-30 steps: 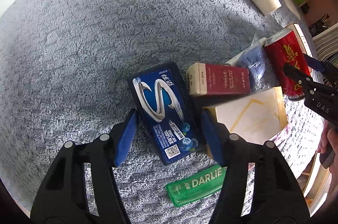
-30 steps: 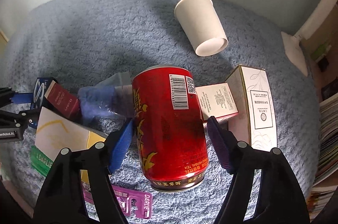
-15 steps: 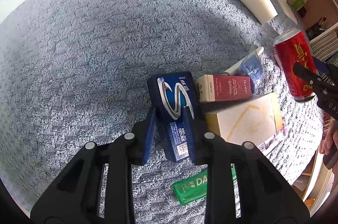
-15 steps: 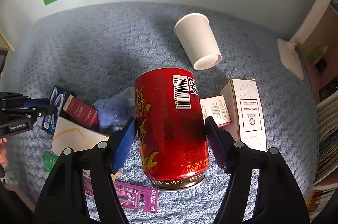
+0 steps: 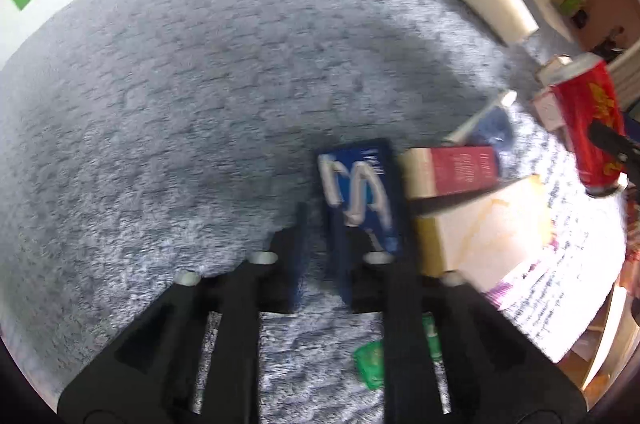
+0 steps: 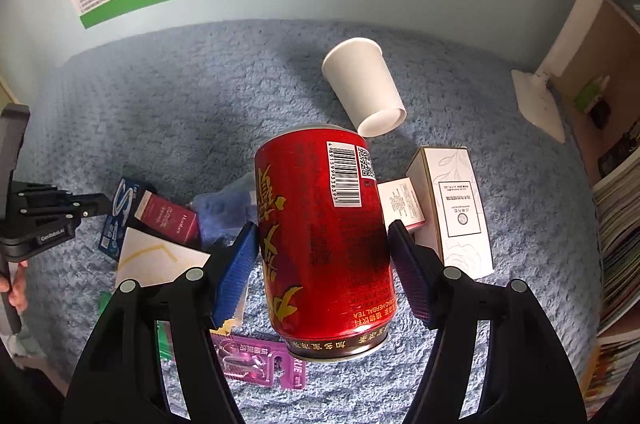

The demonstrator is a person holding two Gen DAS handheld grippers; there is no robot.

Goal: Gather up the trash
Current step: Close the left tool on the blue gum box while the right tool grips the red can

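Right hand-held gripper: clamped on the red herbal tea can, lifted clear of the grey carpet.

Left hand-held gripper: jaws opening, blurred; the blue gum pack stands on edge against its right finger, seemingly outside the gap.

Risk: pack topples, grip missed; can slips from its pads.

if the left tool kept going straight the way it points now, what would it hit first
Probably the blue gum pack. It sits just ahead of the left tool, against its right finger, while the jaws are opening. The frame is blurred, so whether the pack still lies between the fingers is unclear; past it is grey carpet.
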